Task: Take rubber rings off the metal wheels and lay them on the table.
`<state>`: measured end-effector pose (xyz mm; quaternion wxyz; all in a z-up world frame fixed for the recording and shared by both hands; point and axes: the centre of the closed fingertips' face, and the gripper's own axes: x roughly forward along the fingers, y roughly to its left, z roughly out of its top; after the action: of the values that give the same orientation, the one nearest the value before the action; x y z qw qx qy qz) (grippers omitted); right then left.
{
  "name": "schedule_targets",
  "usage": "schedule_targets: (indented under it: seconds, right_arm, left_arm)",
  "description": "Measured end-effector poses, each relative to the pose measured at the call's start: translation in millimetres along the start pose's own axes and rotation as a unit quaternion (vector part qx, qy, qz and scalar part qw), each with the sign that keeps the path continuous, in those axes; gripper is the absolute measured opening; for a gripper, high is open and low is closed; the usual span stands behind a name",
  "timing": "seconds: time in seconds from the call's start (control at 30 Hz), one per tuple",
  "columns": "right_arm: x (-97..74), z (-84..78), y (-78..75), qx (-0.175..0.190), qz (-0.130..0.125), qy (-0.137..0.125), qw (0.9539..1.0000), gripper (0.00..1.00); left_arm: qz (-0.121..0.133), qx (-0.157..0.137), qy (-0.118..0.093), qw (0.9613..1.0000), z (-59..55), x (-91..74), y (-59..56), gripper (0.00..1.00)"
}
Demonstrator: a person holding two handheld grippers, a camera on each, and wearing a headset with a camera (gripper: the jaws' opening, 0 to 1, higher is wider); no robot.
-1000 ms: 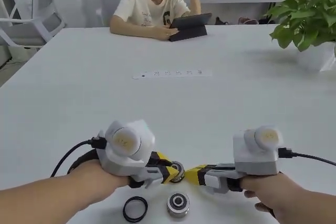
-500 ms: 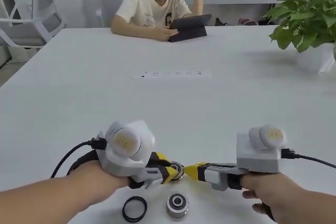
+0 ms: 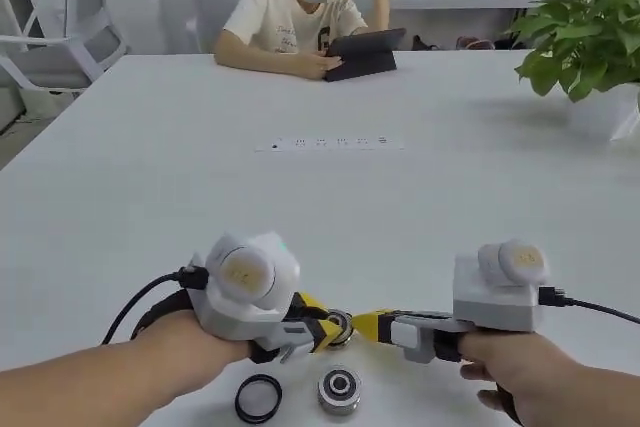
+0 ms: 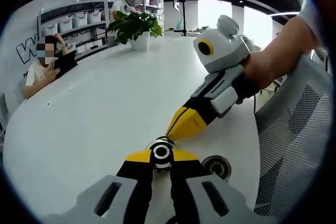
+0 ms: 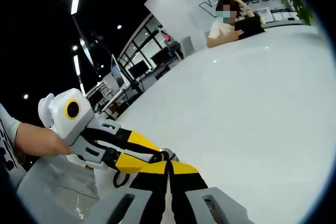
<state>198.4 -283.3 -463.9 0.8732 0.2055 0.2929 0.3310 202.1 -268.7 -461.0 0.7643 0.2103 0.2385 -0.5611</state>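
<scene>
Clamping the wheel point(image 4: 161, 151) in the left tongs point(image 3: 322, 329) over the worktop point(image 3: 320, 207), pressing the right tongs point(image 5: 167, 168), tips together, against its rubber ring point(image 4: 157, 142). Likely risking a slip off the rubber, or twisting the wheel loose and dropping it, by prying too hard

Couldn't read any full txt. Wall lettering point(image 4: 22, 50) behind the seated person point(image 4: 35, 74) began w/ what looked like a big "W", rest cut off. Shirt print point(image 3: 318, 33) was too small for me.
</scene>
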Motion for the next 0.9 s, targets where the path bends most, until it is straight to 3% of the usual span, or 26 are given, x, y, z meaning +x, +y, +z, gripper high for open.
schedule_targets:
  seconds: [0.37,0.57,0.7,0.77,0.8,0.9]
  right_arm:
    - [1.3,1.0,6.2,0.004,0.005,0.000,1.0000,0.00]
    - [3.0,0.8,9.9,-0.017,0.007,0.007,0.9998,0.00]
    - [4.2,1.6,14.9,-0.018,0.018,0.005,0.9997,0.00]
    - [6.4,5.6,24.4,-0.017,0.040,-0.005,0.9991,0.00]
    - [7.3,4.9,19.6,-0.046,0.025,-0.001,0.9986,0.00]
    - [5.2,2.1,19.1,-0.024,0.028,0.001,0.9993,0.00]
  left_arm:
    - [0.006,0.003,0.002,1.0000,-0.3,0.2,0.3,0.06]
    - [0.009,0.008,0.004,0.9999,-0.1,0.2,0.1,0.06]
    - [0.010,0.009,0.004,0.9999,-0.2,0.2,0.1,0.06]
    - [0.009,0.011,0.003,0.9999,0.0,0.3,-0.6,0.06]
    - [0.011,0.011,0.004,0.9999,-0.2,0.1,-0.7,0.06]
    - [0.011,0.008,0.003,0.9999,-0.3,0.1,-0.3,0.06]
